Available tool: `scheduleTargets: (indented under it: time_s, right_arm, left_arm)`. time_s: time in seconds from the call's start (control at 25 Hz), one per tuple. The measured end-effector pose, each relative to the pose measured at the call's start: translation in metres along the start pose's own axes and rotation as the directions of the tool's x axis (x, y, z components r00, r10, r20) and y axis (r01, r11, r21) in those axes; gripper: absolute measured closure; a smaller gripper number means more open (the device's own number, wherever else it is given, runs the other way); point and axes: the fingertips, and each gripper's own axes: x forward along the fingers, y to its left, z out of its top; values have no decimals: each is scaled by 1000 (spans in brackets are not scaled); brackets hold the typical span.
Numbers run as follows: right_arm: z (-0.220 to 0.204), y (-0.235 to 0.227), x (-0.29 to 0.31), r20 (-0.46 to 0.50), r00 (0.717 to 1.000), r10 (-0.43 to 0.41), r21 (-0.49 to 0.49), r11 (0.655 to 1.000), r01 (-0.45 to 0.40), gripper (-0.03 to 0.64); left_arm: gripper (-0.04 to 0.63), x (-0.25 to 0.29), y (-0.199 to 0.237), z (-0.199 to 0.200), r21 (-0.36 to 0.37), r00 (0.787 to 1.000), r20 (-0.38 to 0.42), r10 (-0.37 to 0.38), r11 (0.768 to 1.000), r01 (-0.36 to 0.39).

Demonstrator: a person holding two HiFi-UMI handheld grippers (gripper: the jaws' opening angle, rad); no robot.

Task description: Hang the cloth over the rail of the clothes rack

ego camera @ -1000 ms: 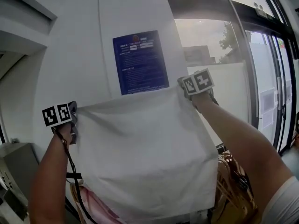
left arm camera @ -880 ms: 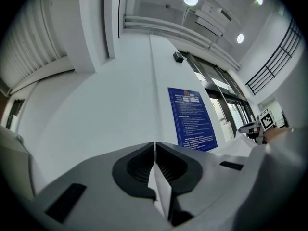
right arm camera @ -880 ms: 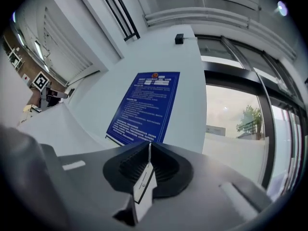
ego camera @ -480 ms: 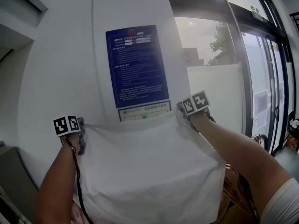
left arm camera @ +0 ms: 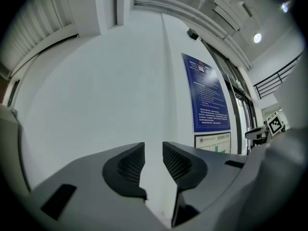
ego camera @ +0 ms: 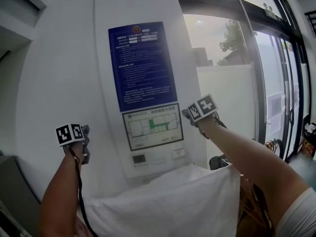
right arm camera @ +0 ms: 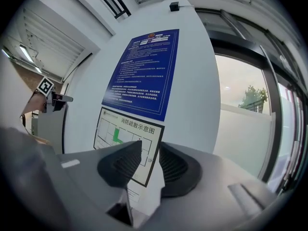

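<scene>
Left gripper (left arm camera: 153,153): fingers are standing a narrow gap apart, only bare wall showing between them. Right gripper (right arm camera: 150,153): the same, parted and gripping nothing. White cloth (ego camera: 168,204) is lying well below both sets of fingers, bunched and spread wide. The rail is not in view, so I cannot confirm it is bearing the cloth. Beyond the fingers, an evacuation plan (ego camera: 152,126) and a blue notice (ego camera: 142,63) are hanging on the wall.

Risk: unevenly draped cloth sliding off, pulled by its heavier side.
</scene>
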Motion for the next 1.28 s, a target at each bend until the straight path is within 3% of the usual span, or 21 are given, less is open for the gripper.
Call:
scheduleTargets:
  time_s: [0.4, 0.52, 0.6, 0.8, 0.96, 1.12, 1.28]
  right_arm:
    - [26, -1, -36, 77, 997, 6, 17, 1000, -8, 511]
    - [35, 11, -53, 113, 993, 33, -3, 999, -33, 603]
    - [38, 23, -68, 135, 989, 56, -19, 998, -54, 614]
    - [46, 65, -108, 187, 967, 175, -8, 984, -176, 615]
    - [31, 104, -146, 220, 935, 277, -7, 959, -282, 615]
    - [3, 148, -189, 223, 904, 365, 2, 927, -375, 614]
    - [-17, 184, -256, 272, 879, 392, -6, 914, -406, 614]
  left_arm:
    - [491, -34, -14, 34, 2, 997, 69, -17, 1000, 17]
    - [495, -56, -21, 40, 6, 996, 85, -9, 1000, 9]
    - [579, -76, -27, 43, 13, 995, 95, 9, 1000, -10]
    - [589, -141, -61, 40, 23, 992, 124, -9, 1000, 6]
    - [591, -182, -106, 13, 42, 989, 124, -78, 996, 74]
    - [591, -216, -150, -29, 39, 981, 66, -181, 983, 179]
    - [591, -265, -195, -61, 122, 958, 34, -286, 952, 280]
